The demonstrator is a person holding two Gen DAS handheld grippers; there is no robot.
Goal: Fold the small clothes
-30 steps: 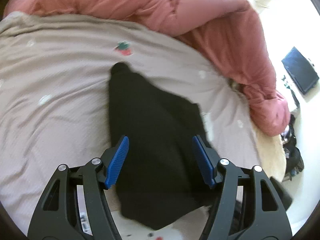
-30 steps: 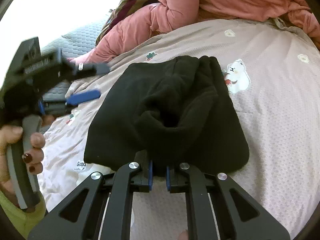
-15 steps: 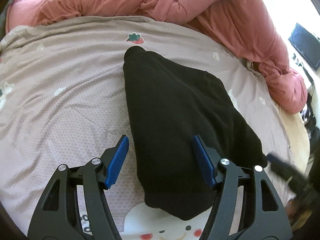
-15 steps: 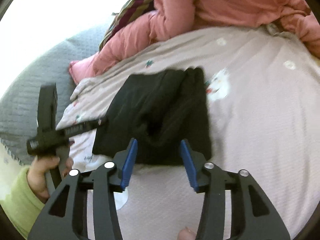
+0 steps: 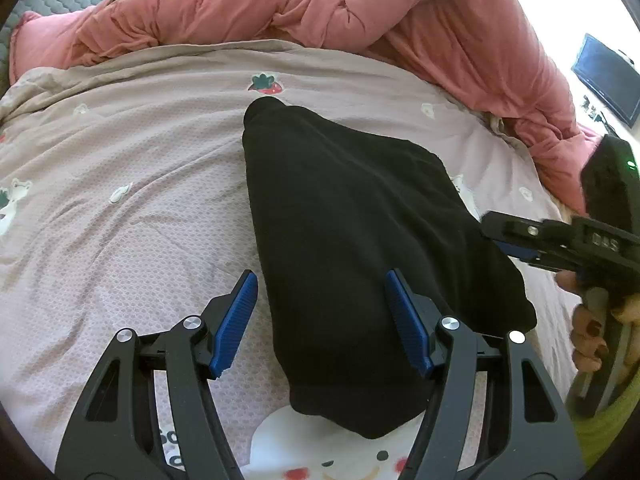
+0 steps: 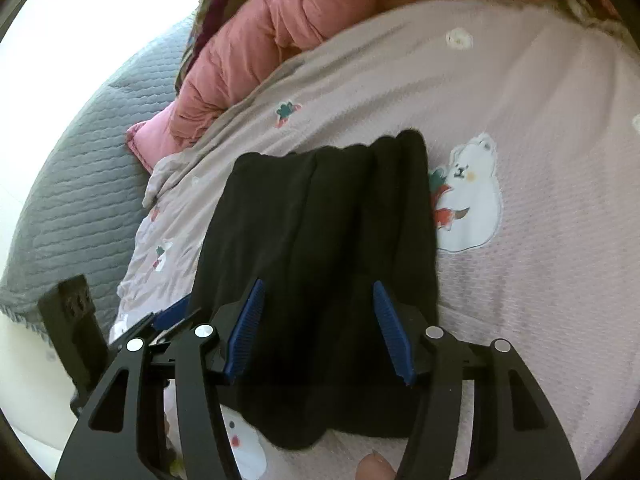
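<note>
Black fleece garment (image 5: pixel 352 248) lies folded on a pale pink printed bedsheet (image 5: pixel 120 208), roughly mid-bed. Open sheet to its left in the left wrist view, wide and bare except for small prints. Far edge bounded by a bunched salmon-pink quilt (image 5: pixel 248 12), which also runs down the right side. Grey quilted cover (image 6: pixel 80 168) shows beyond the sheet's left edge in the right wrist view.

Left gripper (image 5: pixel 322 320): jaws apart, nothing clamped. Garment's near end sits between and below its blue pads (image 5: pixel 236 320); left pad is over bare sheet just beside the cloth edge, right pad over the cloth.

Right gripper (image 6: pixel 320 328): jaws opening, the garment below and between them, pads not pressing it. A printed bear (image 6: pixel 472 192) lies just beside the garment's right edge.

Right gripper also seen at the right rim of the left wrist view, held by a hand (image 5: pixel 588 344); partly cut off. Whether any pad touches the fleece is hard to tell. Garment type unclear.
</note>
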